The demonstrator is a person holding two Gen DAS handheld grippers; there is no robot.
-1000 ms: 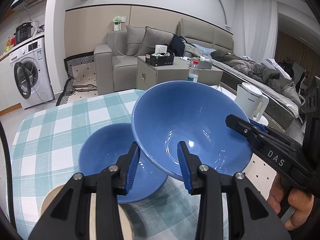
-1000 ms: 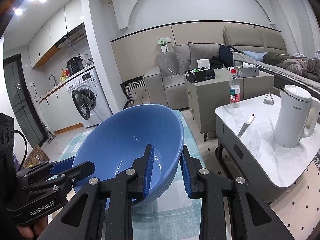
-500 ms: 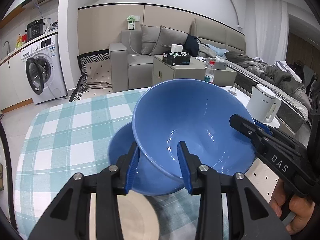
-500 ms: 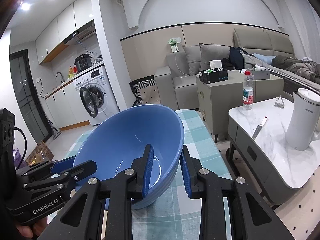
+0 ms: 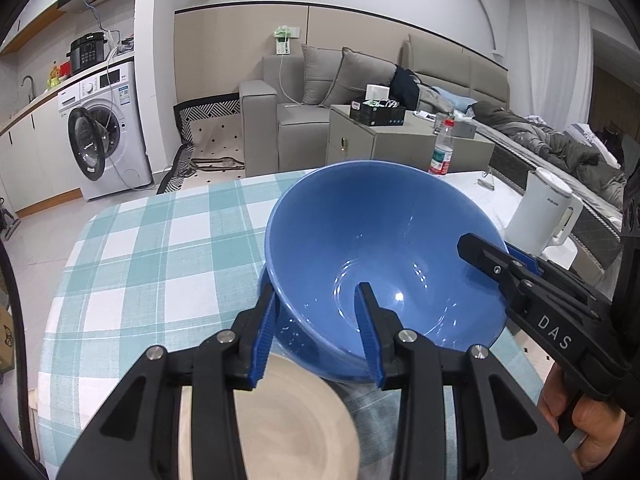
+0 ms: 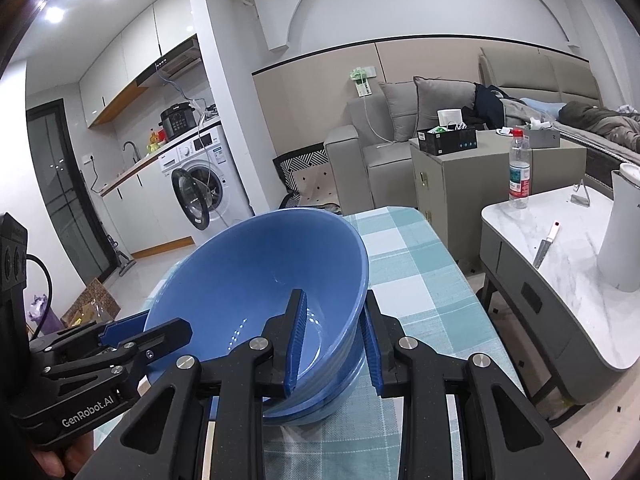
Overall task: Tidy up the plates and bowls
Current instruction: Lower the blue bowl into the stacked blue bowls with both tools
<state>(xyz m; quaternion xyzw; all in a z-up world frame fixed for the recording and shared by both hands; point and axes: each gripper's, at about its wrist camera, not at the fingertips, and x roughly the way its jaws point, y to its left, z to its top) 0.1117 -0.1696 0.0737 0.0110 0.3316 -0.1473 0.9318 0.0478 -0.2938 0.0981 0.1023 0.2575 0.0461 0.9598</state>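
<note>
A large blue bowl [image 5: 380,240] hangs tilted, held at its rim from two sides. My left gripper [image 5: 316,292] is shut on the near rim, one finger inside and one outside. My right gripper [image 6: 335,296] is shut on the opposite rim; its tip [image 5: 480,248] shows in the left wrist view. The bowl [image 6: 248,280] sits down into a second blue bowl [image 6: 340,396], of which only an edge shows below it. A beige plate [image 5: 288,420] lies on the table just under my left gripper.
The table [image 5: 160,260] has a teal checked cloth and ends close on the right. Beside it stands a marble side table [image 6: 560,288] with a white kettle [image 6: 624,240], a knife [image 6: 546,246] and a water bottle [image 6: 519,172].
Both grippers carried the held bowl sideways and down over the second blue bowl, which is now almost hidden beneath it. More of the beige plate shows under my left gripper.
</note>
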